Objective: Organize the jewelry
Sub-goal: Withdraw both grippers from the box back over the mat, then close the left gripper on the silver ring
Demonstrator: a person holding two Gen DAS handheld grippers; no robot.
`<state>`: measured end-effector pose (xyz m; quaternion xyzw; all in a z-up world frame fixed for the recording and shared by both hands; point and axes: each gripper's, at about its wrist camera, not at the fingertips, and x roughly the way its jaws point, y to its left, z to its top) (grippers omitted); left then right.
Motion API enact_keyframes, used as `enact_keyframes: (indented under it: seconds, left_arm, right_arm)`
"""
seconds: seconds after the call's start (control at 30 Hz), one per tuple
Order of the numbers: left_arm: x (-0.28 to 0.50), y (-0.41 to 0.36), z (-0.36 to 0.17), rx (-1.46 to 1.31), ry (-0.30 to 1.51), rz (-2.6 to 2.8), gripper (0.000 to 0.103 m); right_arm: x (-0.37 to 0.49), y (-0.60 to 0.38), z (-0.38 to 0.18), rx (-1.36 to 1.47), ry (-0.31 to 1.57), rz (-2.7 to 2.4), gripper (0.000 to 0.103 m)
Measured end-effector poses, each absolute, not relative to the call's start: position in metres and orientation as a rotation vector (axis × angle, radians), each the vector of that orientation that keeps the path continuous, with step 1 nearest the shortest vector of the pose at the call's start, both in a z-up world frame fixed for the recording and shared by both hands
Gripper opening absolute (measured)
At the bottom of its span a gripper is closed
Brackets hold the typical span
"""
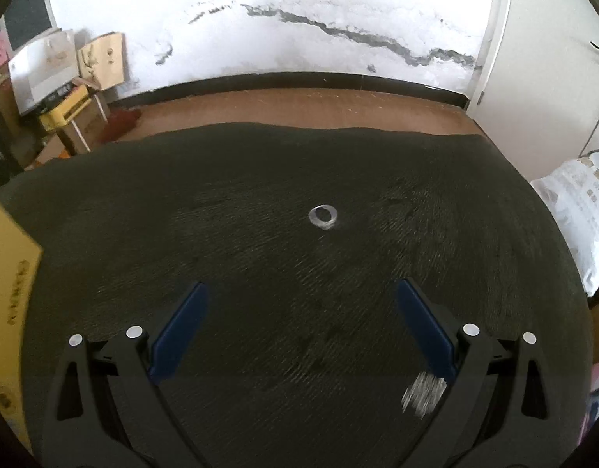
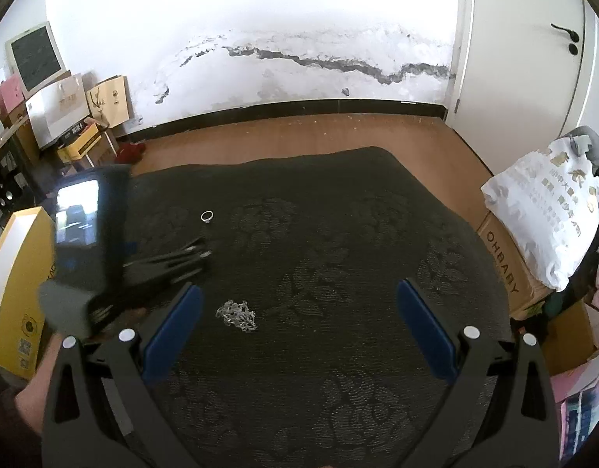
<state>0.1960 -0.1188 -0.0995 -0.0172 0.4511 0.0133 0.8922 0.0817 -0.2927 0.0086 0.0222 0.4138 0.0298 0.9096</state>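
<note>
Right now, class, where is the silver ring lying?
The ring lies on the dark cloth, ahead of the open left hand-held gripper; in the right view it sits left of centre, beyond the chain.

Silver ring (image 2: 207,216) flat on dark cloth, silver chain (image 2: 237,315) bunched nearby (apart)

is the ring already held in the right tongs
No, the ring lies loose on the dark cloth, far ahead of the open, empty right tongs.
</note>
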Motion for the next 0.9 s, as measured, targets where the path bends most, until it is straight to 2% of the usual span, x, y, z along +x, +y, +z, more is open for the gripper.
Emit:
enact_keyframes:
  seconds: [0.27, 0.53, 0.6, 0.67, 0.7, 0.77, 0.9]
  left_arm:
    - [0.243, -0.135, -0.126, -0.022, 0.985, 0.067, 0.094]
    - [0.255, -0.139, -0.13, -0.014, 0.934, 0.082, 0.094]
    - [0.255, -0.139, -0.131, -0.012, 0.93, 0.082, 0.091]
    - [0.254, -0.14, -0.128, -0.008, 0.914, 0.088, 0.074]
    - [0.253, -0.138, -0.127, -0.006, 0.909, 0.087, 0.069]
    - [0.253, -0.14, -0.126, 0.004, 0.899, 0.091, 0.053]
    - [0.253, -0.143, -0.125, 0.024, 0.891, 0.088, 0.036]
  right_arm:
    - [0.088, -0.314, 0.009, 0.114, 0.858, 0.075, 0.096]
    - [0.091, -0.328, 0.006, 0.158, 0.872, 0.087, 0.096]
    - [0.09, -0.327, 0.005, 0.155, 0.875, 0.089, 0.096]
    - [0.09, -0.328, 0.004, 0.162, 0.877, 0.091, 0.096]
    - [0.09, -0.327, 0.004, 0.165, 0.877, 0.09, 0.096]
    - [0.09, -0.327, 0.004, 0.169, 0.878, 0.092, 0.096]
    - [0.092, -0.324, 0.002, 0.164, 0.882, 0.095, 0.096]
